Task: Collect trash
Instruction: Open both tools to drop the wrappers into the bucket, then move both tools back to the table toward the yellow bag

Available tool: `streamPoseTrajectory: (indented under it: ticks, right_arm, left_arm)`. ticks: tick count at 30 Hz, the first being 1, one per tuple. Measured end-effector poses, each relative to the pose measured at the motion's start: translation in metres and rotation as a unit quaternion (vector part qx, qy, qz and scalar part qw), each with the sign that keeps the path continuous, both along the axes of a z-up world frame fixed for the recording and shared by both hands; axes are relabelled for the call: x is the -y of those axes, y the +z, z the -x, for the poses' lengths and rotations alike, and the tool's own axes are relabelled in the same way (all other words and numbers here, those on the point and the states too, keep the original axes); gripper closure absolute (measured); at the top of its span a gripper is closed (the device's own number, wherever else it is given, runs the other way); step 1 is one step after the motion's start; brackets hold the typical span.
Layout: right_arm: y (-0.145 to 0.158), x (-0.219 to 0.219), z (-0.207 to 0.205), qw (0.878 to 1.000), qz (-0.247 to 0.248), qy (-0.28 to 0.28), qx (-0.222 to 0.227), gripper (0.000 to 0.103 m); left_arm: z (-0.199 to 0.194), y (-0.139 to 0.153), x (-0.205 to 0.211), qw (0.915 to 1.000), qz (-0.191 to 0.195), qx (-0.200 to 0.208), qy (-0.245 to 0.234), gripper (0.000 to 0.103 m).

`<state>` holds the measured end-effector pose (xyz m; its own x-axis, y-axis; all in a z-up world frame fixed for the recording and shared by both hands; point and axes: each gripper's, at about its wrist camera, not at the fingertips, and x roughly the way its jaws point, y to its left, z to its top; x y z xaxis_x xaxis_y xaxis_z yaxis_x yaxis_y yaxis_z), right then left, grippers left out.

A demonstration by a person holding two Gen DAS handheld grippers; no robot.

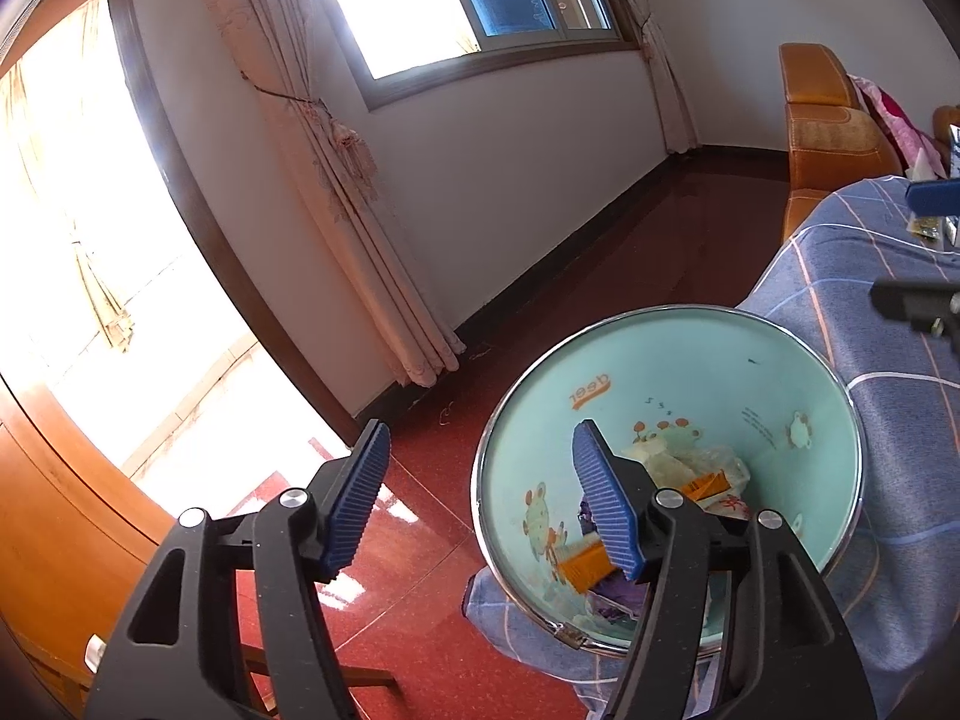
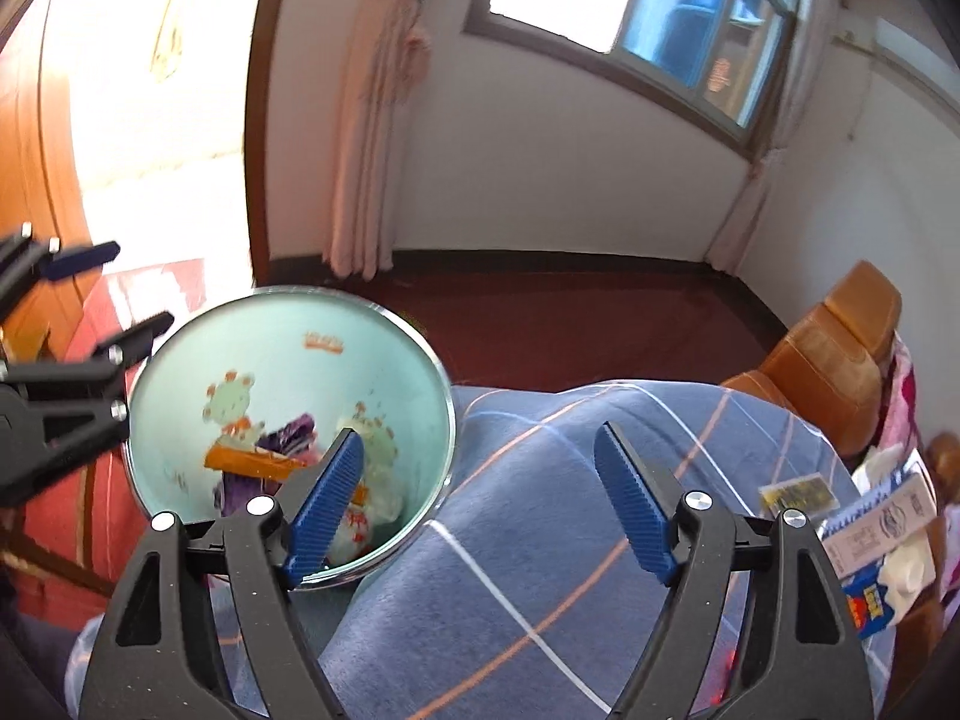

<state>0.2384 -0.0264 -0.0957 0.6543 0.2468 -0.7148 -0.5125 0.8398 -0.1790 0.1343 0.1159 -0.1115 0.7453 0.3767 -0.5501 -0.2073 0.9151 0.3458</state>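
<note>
A pale green trash bin (image 1: 750, 360) with cartoon prints and a metal rim stands beside the blue plaid table cover (image 1: 852, 276). Inside lie an orange wrapper (image 1: 585, 564), purple scraps and crumpled white wrappers (image 1: 714, 462). My left gripper (image 1: 480, 438) is open and holds nothing, its right finger over the bin's mouth. In the right wrist view the same bin (image 2: 282, 360) sits at the lower left, with an orange wrapper (image 2: 252, 462) in it. My right gripper (image 2: 480, 450) is open and empty, its left finger above the bin and its right finger over the plaid cloth (image 2: 540, 510).
A carton and packets (image 2: 882, 528) lie on the cloth at the right, with a dark yellow packet (image 2: 798, 495) nearby. An orange sofa (image 2: 834, 348) stands behind the table. Red floor (image 1: 540, 312) stretches to the curtained wall. A wooden door (image 1: 54, 510) is at the left.
</note>
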Motion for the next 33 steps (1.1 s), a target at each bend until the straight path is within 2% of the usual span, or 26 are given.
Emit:
streamPoseTrajectory:
  ticks: [4, 7, 12, 18, 22, 27, 33]
  right_arm:
    - [0.011, 0.019, 0.004, 1.0, -0.005, -0.028, 0.005, 0.025]
    - [0.022, 0.043, 0.017, 0.998, -0.008, -0.059, 0.016, 0.023]
    - [0.025, 0.109, 0.053, 0.988, -0.005, -0.151, 0.02, 0.02]
    - [0.004, 0.199, 0.121, 0.965, 0.0, -0.263, 0.008, 0.019]
    - [-0.016, 0.248, 0.17, 0.944, 0.0, -0.329, 0.002, 0.019]
    - [-0.027, 0.286, 0.213, 0.924, -0.016, -0.382, 0.01, 0.019]
    - [-0.03, 0.307, 0.243, 0.907, -0.036, -0.418, 0.036, 0.017]
  left_arm:
    - [0.003, 0.006, 0.005, 0.9999, 0.005, 0.008, -0.008, 0.033]
    - [0.008, 0.013, 0.014, 0.9992, 0.025, 0.012, -0.027, 0.032]
    - [0.023, 0.021, 0.054, 0.9957, 0.041, 0.02, -0.081, 0.03]
    - [0.045, 0.023, 0.103, 0.9867, 0.068, 0.017, -0.147, 0.026]
    - [0.063, 0.025, 0.134, 0.9795, 0.079, 0.017, -0.184, 0.024]
    - [0.08, 0.018, 0.176, 0.971, 0.069, 0.003, -0.229, 0.022]
    - [0.086, -0.008, 0.201, 0.9664, 0.065, -0.031, -0.247, 0.022]
